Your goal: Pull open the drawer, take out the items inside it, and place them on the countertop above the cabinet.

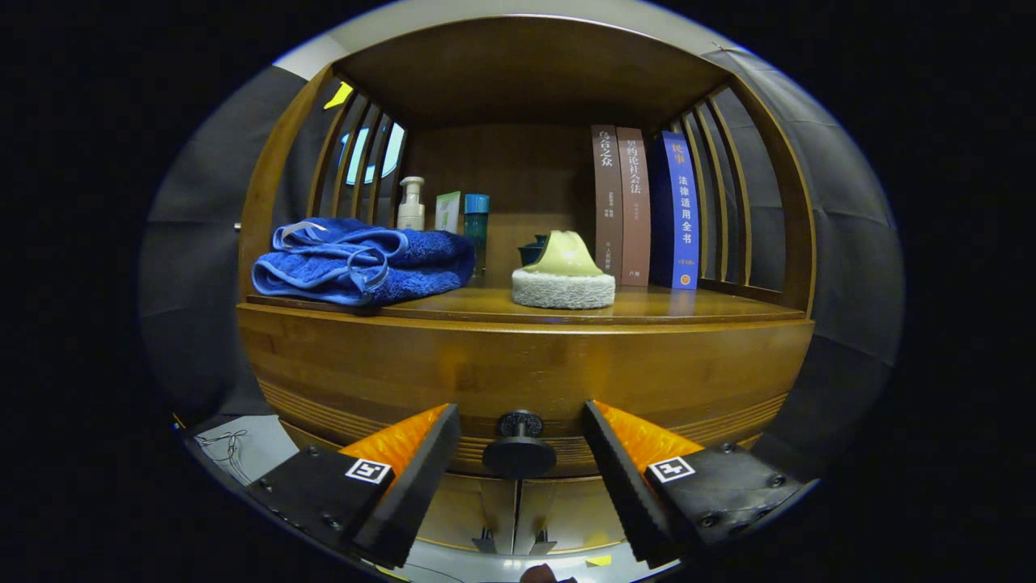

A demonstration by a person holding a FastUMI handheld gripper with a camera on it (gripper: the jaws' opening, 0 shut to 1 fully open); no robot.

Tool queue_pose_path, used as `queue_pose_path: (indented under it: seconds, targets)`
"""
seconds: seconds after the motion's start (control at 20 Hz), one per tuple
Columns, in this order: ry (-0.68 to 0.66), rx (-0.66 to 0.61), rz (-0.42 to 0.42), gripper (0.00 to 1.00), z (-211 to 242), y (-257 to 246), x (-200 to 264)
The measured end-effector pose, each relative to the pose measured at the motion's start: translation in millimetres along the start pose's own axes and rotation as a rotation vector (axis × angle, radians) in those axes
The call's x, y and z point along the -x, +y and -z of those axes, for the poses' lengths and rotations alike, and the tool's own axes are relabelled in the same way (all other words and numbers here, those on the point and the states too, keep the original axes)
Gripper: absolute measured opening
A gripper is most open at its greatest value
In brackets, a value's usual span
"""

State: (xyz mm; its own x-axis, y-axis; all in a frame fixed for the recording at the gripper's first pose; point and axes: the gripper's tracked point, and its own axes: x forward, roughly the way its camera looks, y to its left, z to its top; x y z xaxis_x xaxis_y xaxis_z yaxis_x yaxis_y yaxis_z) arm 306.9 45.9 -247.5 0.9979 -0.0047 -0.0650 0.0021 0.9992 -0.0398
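On the countertop (688,306), a folded blue towel (363,261) lies at the left with its front fold overhanging the front edge, a pump bottle (411,204) and two small containers (463,214) standing behind it by the slatted side; bare wood runs from the towel to a round scrubbing pad (563,275) near the middle, and upright books (643,207) lean toward the right slats, with open board ahead of them. Below the edge, the drawer (518,368) front sits closed, its dark knob (519,447) between the fingers; the gripper (518,453) is spread wide, both fingers clear of the knob with gaps either side, gripping nothing.
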Motion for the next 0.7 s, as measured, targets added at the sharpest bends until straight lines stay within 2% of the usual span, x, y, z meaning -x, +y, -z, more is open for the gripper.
queue_pose_path:
  seconds: [0.25, 0.7]
  targets:
    - [-0.015, 0.006, -0.009, 0.99, -18.0, -1.3, 25.0]
    - [-0.036, -0.024, -0.005, 0.99, -70.2, -17.8, 134.1]
